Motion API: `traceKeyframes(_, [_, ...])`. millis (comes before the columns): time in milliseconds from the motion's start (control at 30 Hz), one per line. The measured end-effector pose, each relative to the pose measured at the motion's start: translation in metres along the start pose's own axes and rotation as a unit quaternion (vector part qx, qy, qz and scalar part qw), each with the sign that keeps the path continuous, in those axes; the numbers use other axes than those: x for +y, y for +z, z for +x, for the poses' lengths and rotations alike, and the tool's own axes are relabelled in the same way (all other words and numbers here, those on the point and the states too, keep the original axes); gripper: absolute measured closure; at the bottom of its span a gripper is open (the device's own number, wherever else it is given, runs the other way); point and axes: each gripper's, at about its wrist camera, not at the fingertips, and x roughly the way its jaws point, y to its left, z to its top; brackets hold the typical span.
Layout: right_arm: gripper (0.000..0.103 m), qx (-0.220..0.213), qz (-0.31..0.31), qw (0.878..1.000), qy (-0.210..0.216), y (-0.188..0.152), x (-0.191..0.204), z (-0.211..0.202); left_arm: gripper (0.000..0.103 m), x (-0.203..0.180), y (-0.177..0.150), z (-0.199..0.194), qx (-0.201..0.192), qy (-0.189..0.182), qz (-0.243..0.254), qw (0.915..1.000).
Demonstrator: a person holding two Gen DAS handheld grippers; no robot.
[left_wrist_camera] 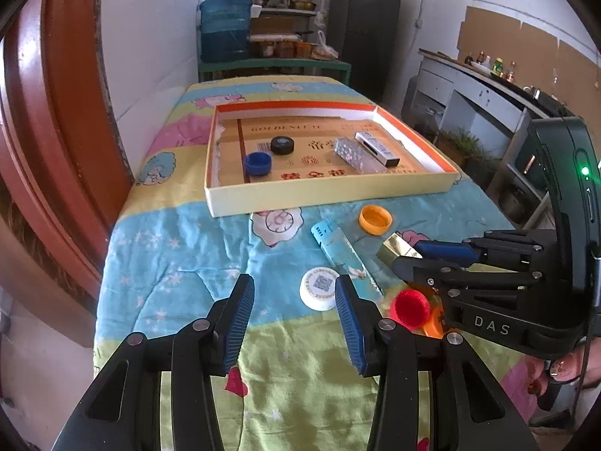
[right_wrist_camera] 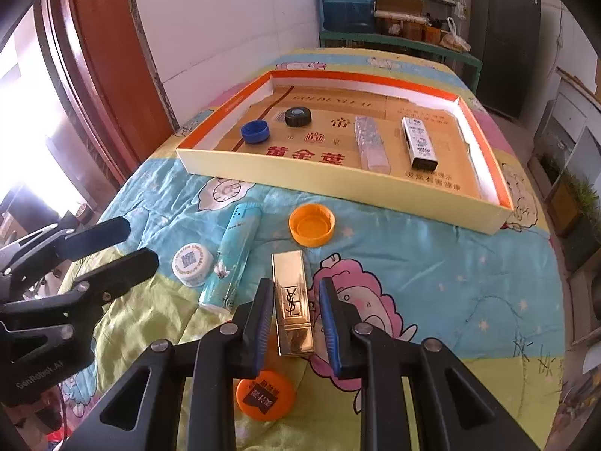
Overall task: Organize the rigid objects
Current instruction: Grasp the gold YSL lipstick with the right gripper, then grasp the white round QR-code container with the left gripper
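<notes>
A shallow cardboard tray [left_wrist_camera: 326, 197] [right_wrist_camera: 338, 184] holds a blue cap [left_wrist_camera: 258, 162], a black cap [left_wrist_camera: 282, 145], a silvery box [left_wrist_camera: 353, 154] and a white stick [left_wrist_camera: 377, 148]. On the bedding in front lie an orange cap [right_wrist_camera: 311, 223], a teal tube [right_wrist_camera: 233, 259], a white cap [left_wrist_camera: 317, 287], a red cap [left_wrist_camera: 411, 308] and a gold case [right_wrist_camera: 291, 297]. My right gripper [right_wrist_camera: 296, 282] straddles the gold case, with bedding showing between the case and the right pad. My left gripper [left_wrist_camera: 294, 285] stands open over the bedding, the white cap by its right fingertip.
An orange lid with a black label [right_wrist_camera: 265, 394] lies under my right gripper. A red-brown door frame [left_wrist_camera: 67, 112] runs along the left of the bed. The right bed edge drops toward cabinets [left_wrist_camera: 469, 94]. Shelves and a water jug [left_wrist_camera: 223, 26] stand behind.
</notes>
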Motion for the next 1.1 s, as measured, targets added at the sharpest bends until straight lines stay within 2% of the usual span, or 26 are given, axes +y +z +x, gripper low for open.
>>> traceKeyframes(133, [0.078, 0.012, 0.008, 1.000, 0.014, -0.002, -0.003, 0.006, 0.057, -0.002, -0.002, 0.007, 0.011, -0.005, 0.005, 0.9999])
traceKeyframes(200, [0.083, 0.010, 0.025, 0.999, 0.024, -0.004, -0.009, 0.006, 0.057, -0.003, -0.003, 0.012, 0.018, -0.005, 0.008, 0.9998])
traceKeyframes(267, [0.083, 0.013, 0.044, 0.998, 0.036, -0.004, -0.015, 0.005, 0.057, -0.004, -0.005, 0.017, 0.025, -0.002, 0.014, 0.9996])
traceKeyframes(467, [0.083, 0.010, 0.055, 0.998, 0.038, -0.009, -0.017, 0.000, 0.057, -0.010, -0.006, 0.034, 0.049, 0.002, 0.032, 0.9983])
traceKeyframes(667, [0.083, 0.007, 0.060, 0.997, 0.044, -0.013, -0.017, -0.002, 0.057, -0.016, 0.002, 0.045, 0.048, 0.016, 0.036, 0.9981])
traceKeyframes(967, [0.083, 0.004, 0.065, 0.997, 0.049, -0.015, -0.018, -0.004, 0.056, -0.015, 0.008, 0.050, 0.041, 0.016, 0.021, 0.9988])
traceKeyframes(1000, [0.083, 0.004, 0.065, 0.997, 0.049, -0.016, -0.018, -0.004, 0.060, -0.014, 0.008, 0.050, 0.041, 0.015, 0.019, 0.9989])
traceKeyframes(1033, [0.083, 0.003, 0.065, 0.997, 0.049, -0.016, -0.018, -0.004, 0.072, -0.013, 0.008, 0.049, 0.040, 0.015, 0.017, 0.9990])
traceKeyframes(1100, [0.083, 0.002, 0.067, 0.996, 0.051, -0.017, -0.018, -0.005, 0.072, -0.011, 0.008, 0.048, 0.038, 0.010, 0.011, 0.9992])
